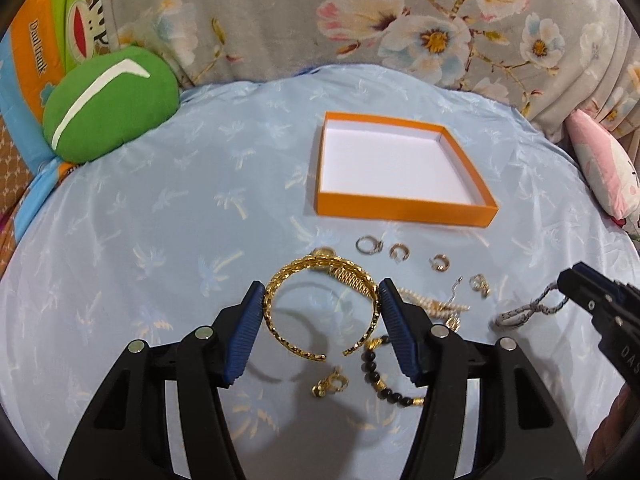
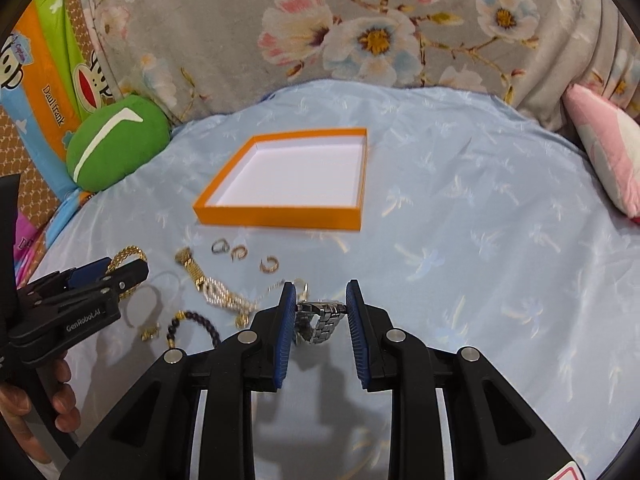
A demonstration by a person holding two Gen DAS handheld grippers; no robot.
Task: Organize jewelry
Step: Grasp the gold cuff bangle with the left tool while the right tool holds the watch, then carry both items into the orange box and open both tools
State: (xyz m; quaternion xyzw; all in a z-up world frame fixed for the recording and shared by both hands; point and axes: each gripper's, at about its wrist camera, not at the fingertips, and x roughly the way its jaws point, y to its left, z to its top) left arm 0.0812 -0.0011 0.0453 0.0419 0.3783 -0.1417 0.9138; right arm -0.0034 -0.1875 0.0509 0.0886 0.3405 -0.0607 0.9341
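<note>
My left gripper (image 1: 322, 286) is shut on a gold open bangle (image 1: 276, 320), which is lifted off the pale blue cloth (image 1: 160, 220) with its shadow below. In the right wrist view this gripper (image 2: 128, 276) appears at the left with the bangle (image 2: 128, 254). My right gripper (image 2: 320, 286) is shut on a silver link watch (image 2: 322, 322), also raised. An orange box (image 1: 404, 210) with a white, bare floor lies beyond both. Loose on the cloth are small rings (image 1: 368, 245), a pearl piece (image 1: 432, 304), a black bead bracelet (image 1: 380, 376) and a gold mesh strap (image 2: 192, 270).
A green cushion (image 1: 108, 104) sits at the far left and a pink pillow (image 1: 604, 172) at the far right. Floral fabric (image 1: 280, 20) rises behind the cloth. A person's hand (image 2: 60, 392) holds the left gripper's handle.
</note>
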